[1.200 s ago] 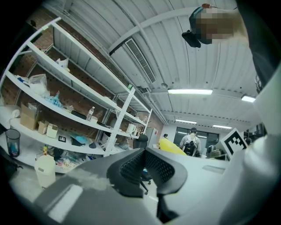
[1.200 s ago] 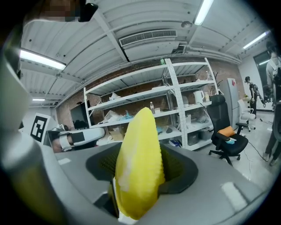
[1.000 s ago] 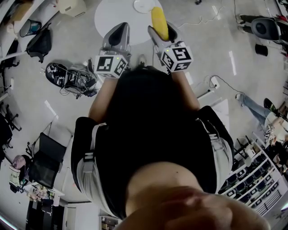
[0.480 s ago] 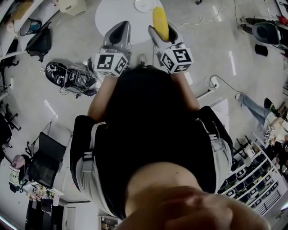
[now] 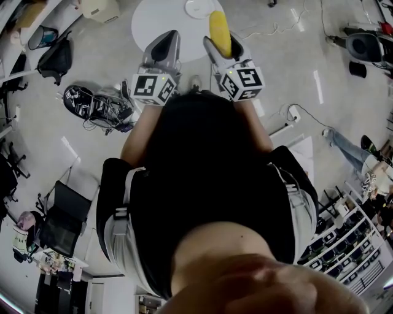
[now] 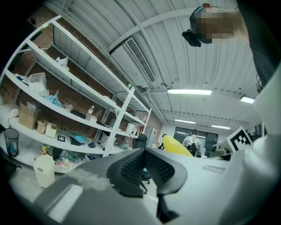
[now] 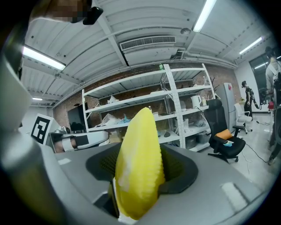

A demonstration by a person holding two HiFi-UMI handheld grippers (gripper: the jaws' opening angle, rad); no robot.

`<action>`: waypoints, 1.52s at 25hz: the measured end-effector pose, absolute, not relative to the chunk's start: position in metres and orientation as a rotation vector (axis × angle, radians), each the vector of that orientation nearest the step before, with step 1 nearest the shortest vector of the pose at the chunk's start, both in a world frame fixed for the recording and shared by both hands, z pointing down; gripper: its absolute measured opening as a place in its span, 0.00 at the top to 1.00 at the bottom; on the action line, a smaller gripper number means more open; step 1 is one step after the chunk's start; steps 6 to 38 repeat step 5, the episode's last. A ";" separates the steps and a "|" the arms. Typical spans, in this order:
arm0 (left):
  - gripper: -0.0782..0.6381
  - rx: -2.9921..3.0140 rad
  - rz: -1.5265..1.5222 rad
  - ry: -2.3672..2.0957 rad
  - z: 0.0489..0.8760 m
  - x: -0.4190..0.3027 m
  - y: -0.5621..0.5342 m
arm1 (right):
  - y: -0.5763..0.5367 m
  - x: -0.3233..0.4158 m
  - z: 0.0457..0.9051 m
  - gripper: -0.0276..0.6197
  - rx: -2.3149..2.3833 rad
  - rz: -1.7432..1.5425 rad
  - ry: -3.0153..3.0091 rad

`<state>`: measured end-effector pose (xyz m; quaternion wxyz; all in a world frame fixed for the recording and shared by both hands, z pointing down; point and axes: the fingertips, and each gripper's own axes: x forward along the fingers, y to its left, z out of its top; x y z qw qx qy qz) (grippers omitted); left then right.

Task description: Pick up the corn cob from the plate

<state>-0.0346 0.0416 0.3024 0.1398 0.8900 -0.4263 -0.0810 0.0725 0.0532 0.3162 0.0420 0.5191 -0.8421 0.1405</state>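
Here we see the corn cob (image 7: 138,162) clamped in the right gripper (image 7: 140,171). It is a smooth yellow cone with fine rows of ribbed kernels down one side, and its pointed tip sticks out past the jaws. The dark pads (image 7: 178,169), dimpled like a mesh, press on its thick end from both sides and sit in pale grey, matte plastic shells.

From the head view we find the cob (image 5: 219,32) lifted off the small round white plate (image 5: 198,7). It hangs over the edge of the round white table (image 5: 153,21).

The left gripper (image 5: 161,48) stays level beside the right one, apart from it. In its own view its jaws are pressed together with nothing between them, and the black perforated pads (image 6: 136,165) form a shallow hollow.

Each gripper carries a cube (image 5: 241,81) printed with square black-and-white markers.
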 end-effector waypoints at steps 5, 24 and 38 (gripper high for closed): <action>0.89 2.562 -0.239 -1.231 0.302 -0.029 0.044 | 0.056 0.077 0.316 0.56 1.581 0.435 -2.577; 0.89 2.562 -0.239 -1.231 0.302 -0.029 0.044 | 0.056 0.077 0.316 0.56 1.581 0.435 -2.577; 0.89 2.562 -0.239 -1.231 0.302 -0.029 0.044 | 0.056 0.077 0.316 0.56 1.581 0.435 -2.577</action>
